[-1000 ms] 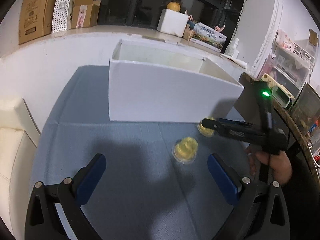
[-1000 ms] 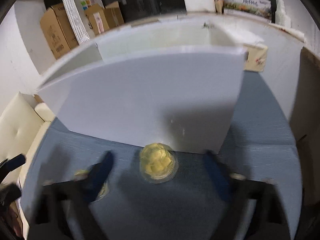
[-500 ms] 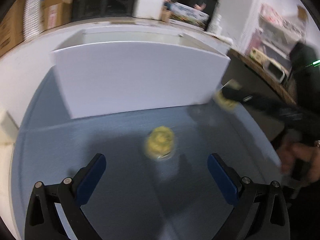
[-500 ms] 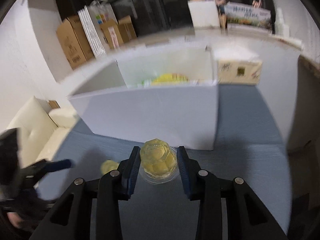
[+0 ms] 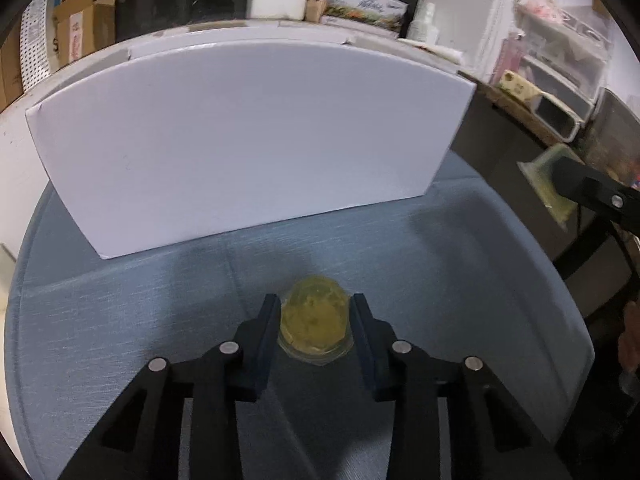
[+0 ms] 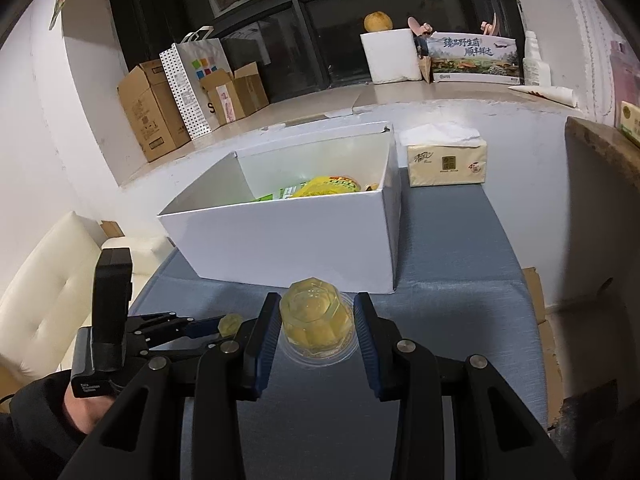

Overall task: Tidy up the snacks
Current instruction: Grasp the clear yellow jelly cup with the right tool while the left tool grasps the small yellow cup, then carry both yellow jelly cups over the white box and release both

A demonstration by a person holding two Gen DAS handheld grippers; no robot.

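Reading labels first: we can make out Chinese characters on the long printed carton [image 6: 474, 58] on the far ledge and small marks on the tissue pack [image 6: 447, 162] just right of the white box [image 6: 296, 236], but neither is legible enough to quote.

Counts: 2 jelly cups, 1 white box, 2 grippers, approx. 3 cardboard boxes [image 6: 150, 114] on the far-left ledge.

Left gripper [image 5: 314, 320] has its jaws closed in on jelly cup no. 1 [image 5: 314, 324], pads touching both sides; cup sits on the blue tablecloth [image 5: 120, 320], near side of the white box [image 5: 248, 140].

Right gripper [image 6: 316, 322] is clamped on jelly cup no. 2 [image 6: 316, 320], pads against its sides, just in front of the box's near-right corner. We can't tell if it's off the cloth. Inside the box: yellow and green snack packets [image 6: 320, 188].
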